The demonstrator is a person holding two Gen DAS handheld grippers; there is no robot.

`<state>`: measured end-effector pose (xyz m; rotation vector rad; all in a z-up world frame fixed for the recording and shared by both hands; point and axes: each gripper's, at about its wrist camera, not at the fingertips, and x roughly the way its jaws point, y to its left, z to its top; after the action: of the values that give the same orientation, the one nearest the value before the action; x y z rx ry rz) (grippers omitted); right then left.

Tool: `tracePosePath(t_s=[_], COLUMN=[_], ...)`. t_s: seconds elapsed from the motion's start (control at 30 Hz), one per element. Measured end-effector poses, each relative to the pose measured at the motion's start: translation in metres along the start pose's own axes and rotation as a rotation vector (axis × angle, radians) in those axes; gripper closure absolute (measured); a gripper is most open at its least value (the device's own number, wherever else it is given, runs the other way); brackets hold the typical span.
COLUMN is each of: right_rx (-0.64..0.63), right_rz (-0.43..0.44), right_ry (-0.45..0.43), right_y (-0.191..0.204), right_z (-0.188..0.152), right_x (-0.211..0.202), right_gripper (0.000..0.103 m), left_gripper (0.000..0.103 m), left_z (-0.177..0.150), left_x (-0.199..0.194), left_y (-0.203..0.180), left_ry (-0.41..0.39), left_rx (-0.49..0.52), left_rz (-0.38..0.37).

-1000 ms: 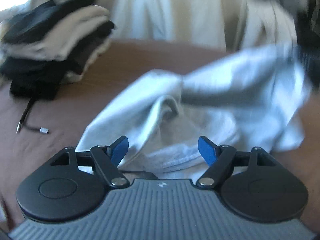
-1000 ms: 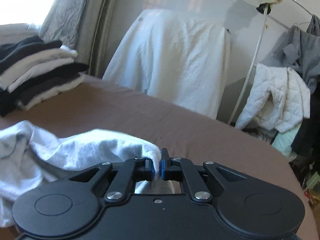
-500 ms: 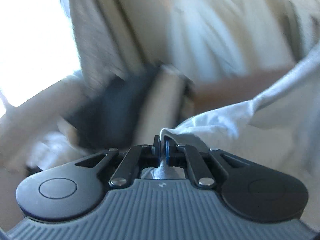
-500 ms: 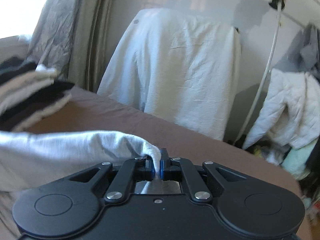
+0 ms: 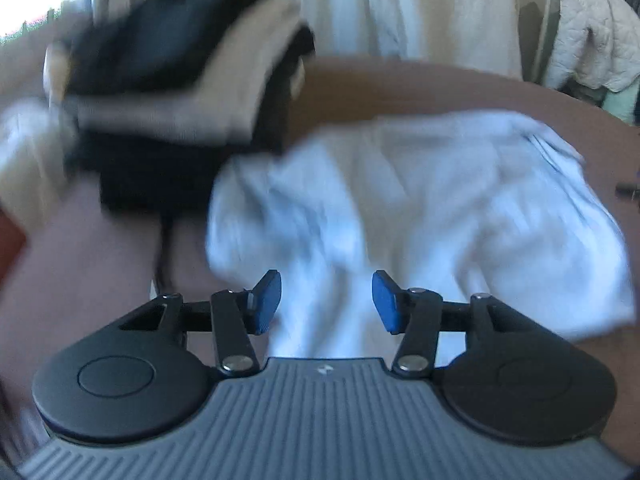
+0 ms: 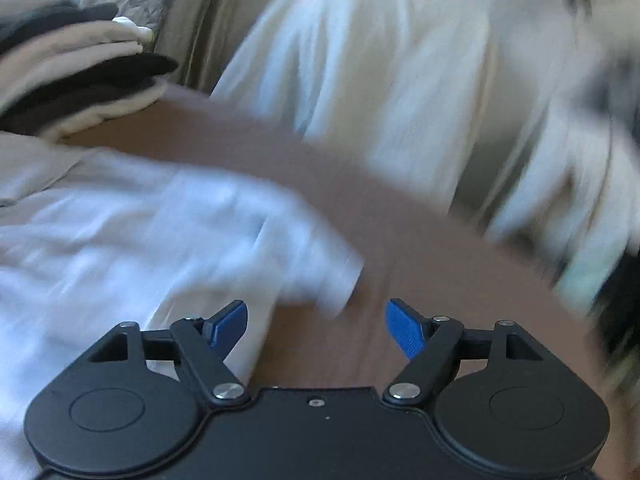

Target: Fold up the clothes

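A white garment [image 5: 420, 208] lies spread on the brown bed surface [image 5: 400, 88], blurred by motion. My left gripper [image 5: 326, 300] hovers over its near edge with jaws opening; the cloth lies below and between the blue pads [image 5: 268, 300] without being pinched. In the right wrist view the same garment [image 6: 120, 240] stretches left, one corner ending near the middle. My right gripper [image 6: 316, 330] is opening wide over bare brown surface, the left pad [image 6: 228, 328] just over the cloth's edge, nothing gripped.
A stack of folded dark and light clothes [image 5: 172, 80] sits at the back left, also seen as the stack [image 6: 72, 76] in the right view. A white sheet-covered object [image 6: 380, 60] stands behind the bed. A clothes rack with a quilted jacket [image 5: 592, 36] is at far right.
Both grippers were shut on the white garment and held it stretched above the bed; now both have let go and stand open, and the garment lies spread flat. Both views have dropped towards the bed.
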<state>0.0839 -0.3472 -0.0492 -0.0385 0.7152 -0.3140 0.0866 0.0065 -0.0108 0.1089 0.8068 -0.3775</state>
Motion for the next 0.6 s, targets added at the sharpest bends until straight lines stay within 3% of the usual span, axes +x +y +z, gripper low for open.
tracePosePath(t_s=[0.1, 0.2, 0.37, 0.43, 0.5, 0.53, 0.57, 0.6], right_rx=[0.304, 0.455, 0.354, 0.283, 0.243, 0.234, 0.221, 0.209], right_rz=[0.218, 0.334, 0.353, 0.394, 0.461, 0.485, 0.492, 0.479], right_ry=[0.094, 0.088, 0.038, 0.049, 0.068, 0.075, 0.078, 0.077], right_y=[-0.025, -0.026, 0.003, 0.016, 0.028, 0.035, 0.041, 0.047], right_z=[-0.052, -0.088, -0.095, -0.089, -0.082, -0.079, -0.075, -0.072], right_x=[-0.015, -0.035, -0.049, -0.049, -0.047, -0.046, -0.044, -0.04], right_gripper=[0.022, 0.022, 0.024, 0.047, 0.05, 0.05, 0.05, 0.05], left_gripper=[0.053, 0.05, 0.038, 0.04, 0.043, 0.051, 0.074, 0.084], left_z=[-0.028, -0.051, -0.075, -0.085, -0.087, -0.086, -0.084, -0.079], left_x=[-0.016, -0.025, -0.019, -0.01, 0.002, 0.008, 0.013, 0.017], left_y=[0.0, -0.009, -0.023, -0.031, -0.045, -0.053, -0.061, -0.063], left_ry=[0.039, 0.05, 0.042, 0.094, 0.135, 0.147, 0.154, 0.147], left_rx=[-0.094, -0.17, -0.335, -0.383, -0.324, -0.271, -0.218, -0.183], left_rz=[-0.054, -0.115, -0.232, -0.254, -0.227, -0.203, -0.174, -0.146])
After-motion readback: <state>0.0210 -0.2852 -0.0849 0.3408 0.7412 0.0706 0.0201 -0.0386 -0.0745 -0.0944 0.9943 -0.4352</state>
